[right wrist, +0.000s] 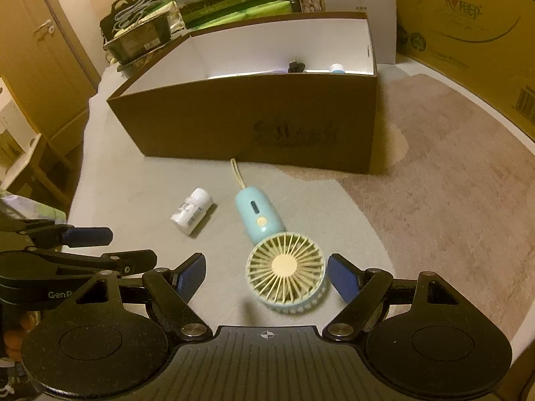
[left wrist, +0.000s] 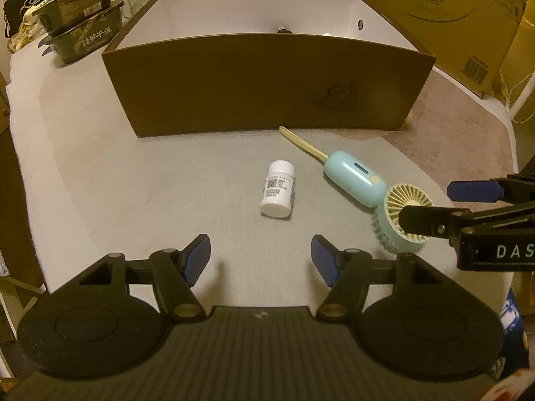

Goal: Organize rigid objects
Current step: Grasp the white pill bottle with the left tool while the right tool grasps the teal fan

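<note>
While both jaws gape, the fan point(right wrist: 284, 267) lies untouched.

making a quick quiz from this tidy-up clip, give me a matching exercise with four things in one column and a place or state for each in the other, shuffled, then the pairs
Things:
1. white bottle
2. handheld fan
3. brown box
4. left gripper

Places or states:
A. stands open-topped at the far side of the table, white inside
B. lies on its side on the grey mat, ahead of the left gripper
C. jaws apart, nothing between them
D. lies flat, its round head between the right gripper's open jaws

Pairs: 1-B, 2-D, 3-A, 4-C
</note>
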`<state>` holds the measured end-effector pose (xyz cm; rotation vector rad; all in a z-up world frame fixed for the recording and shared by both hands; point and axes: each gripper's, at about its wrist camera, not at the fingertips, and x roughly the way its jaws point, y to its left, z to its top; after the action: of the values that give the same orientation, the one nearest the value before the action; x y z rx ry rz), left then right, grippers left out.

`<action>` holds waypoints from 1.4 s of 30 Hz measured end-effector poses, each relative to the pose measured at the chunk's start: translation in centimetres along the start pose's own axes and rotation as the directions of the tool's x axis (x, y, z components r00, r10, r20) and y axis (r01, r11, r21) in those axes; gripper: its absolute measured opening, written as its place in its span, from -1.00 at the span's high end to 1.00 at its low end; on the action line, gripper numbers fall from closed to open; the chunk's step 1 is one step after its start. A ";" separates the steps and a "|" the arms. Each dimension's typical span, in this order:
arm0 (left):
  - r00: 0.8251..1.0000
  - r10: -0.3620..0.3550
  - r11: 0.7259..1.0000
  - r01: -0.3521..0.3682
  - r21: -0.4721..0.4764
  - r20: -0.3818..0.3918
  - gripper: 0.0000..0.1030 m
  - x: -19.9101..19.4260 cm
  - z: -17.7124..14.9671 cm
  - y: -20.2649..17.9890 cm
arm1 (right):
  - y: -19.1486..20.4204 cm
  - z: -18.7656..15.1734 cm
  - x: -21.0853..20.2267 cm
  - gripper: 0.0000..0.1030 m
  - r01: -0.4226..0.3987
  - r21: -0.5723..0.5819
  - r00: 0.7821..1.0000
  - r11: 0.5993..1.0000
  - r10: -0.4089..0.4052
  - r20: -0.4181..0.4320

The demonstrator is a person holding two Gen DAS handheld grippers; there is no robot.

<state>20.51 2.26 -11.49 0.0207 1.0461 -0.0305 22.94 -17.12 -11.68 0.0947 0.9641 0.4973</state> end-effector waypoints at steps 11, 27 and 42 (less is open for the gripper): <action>1.000 0.011 1.000 -0.011 0.018 -0.003 -0.23 2.8 1.6 0.4 | -0.2 1.3 3.9 -0.54 0.013 -0.104 1.000 0.994 -0.016 -0.027; 1.000 0.023 0.999 -0.023 0.042 -0.001 -0.16 4.0 1.8 0.6 | 0.7 1.2 6.4 0.03 0.029 -0.225 0.996 0.974 -0.046 -0.071; 0.999 -0.022 0.995 0.018 0.101 0.040 -0.17 4.3 1.8 0.0 | -4.0 1.0 3.8 0.06 0.164 0.132 0.986 0.978 -0.157 -0.061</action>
<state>24.19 2.18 -14.35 0.1005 1.0034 -0.1018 26.96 -18.80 -15.19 0.1268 1.0458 0.2861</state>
